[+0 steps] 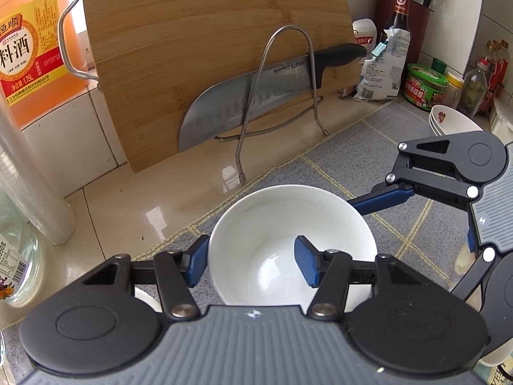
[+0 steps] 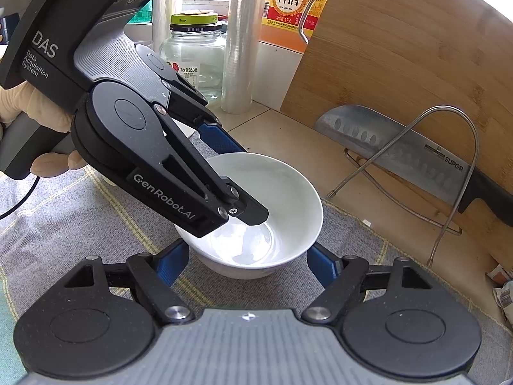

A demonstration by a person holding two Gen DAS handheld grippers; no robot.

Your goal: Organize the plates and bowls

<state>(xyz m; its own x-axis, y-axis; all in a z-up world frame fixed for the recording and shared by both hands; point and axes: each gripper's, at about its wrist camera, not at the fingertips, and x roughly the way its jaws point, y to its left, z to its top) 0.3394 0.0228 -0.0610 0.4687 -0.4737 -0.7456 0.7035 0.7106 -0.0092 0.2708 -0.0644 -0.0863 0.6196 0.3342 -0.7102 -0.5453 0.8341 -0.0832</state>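
A white bowl (image 1: 282,224) stands on the grey checked mat (image 1: 368,147); it also shows in the right wrist view (image 2: 275,192). My left gripper (image 1: 251,261) is open, one finger outside the bowl's left wall and one inside the bowl; I cannot tell whether either touches the rim. In the right wrist view the left gripper (image 2: 231,179) reaches over the bowl from the left. My right gripper (image 2: 248,260) is open, its fingers either side of the bowl's near wall, apart from it. Small stacked dishes with a flower print (image 1: 449,122) sit far right.
A bamboo cutting board (image 1: 208,48) and a knife (image 1: 256,96) lean in a wire rack (image 1: 288,64) behind the mat. A cooking wine jug (image 1: 32,48), a glass jar (image 2: 192,61), a plastic-wrap roll (image 2: 239,48) and sauce bottles (image 1: 400,25) line the wall.
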